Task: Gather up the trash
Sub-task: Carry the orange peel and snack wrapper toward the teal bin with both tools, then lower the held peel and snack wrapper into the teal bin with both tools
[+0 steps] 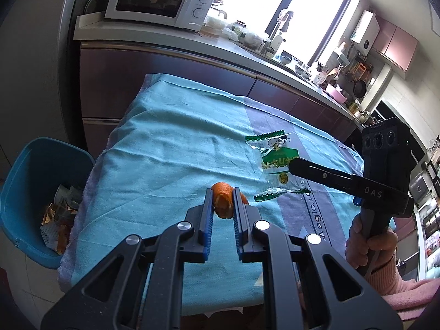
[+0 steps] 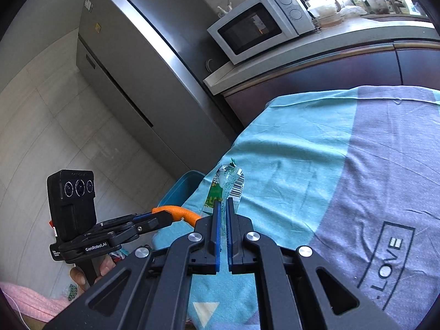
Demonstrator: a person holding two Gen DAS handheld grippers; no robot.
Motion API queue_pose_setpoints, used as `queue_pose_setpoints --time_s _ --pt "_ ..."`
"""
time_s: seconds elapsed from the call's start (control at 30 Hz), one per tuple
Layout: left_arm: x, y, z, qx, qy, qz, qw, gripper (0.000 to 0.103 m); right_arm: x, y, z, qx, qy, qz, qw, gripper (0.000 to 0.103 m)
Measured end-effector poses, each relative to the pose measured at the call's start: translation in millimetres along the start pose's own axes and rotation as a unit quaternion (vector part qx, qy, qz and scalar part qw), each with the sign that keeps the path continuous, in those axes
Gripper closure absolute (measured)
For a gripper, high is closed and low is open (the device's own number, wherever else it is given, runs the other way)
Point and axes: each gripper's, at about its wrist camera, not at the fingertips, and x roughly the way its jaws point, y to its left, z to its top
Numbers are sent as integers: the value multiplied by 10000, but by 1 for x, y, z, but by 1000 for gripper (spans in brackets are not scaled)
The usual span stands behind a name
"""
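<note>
Above the cloth-covered desk [image 1: 165,143], the left gripper [image 1: 223,202] is clamped on an orange peel [image 1: 224,192] and the right gripper [image 2: 223,206] pinches a wrapper [image 2: 224,184], both lifted, probably for carrying to the bin [image 1: 33,165] at the desk's left.

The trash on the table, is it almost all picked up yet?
Nearly! The blue bin beside the table already has crumpled wrappers in it. The left gripper is pinching an orange peel, and the right gripper is pinching a clear green snack wrapper. Both pieces are not yet in the bin. Nothing else shows on the teal cloth, so dropping these two in looks like the last step.
</note>
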Motion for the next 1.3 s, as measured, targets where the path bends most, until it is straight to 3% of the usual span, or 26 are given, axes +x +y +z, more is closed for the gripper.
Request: queue_pose_setpoints --time_s 0.7,1.3 --pt "-34 39 3 -332 -341 325 9983 89 41 28 11 -178 301 293 9990 100" --pt "-75 91 3 -820 -756 825 9903 89 85 57 21 -352 631 631 9954 100"
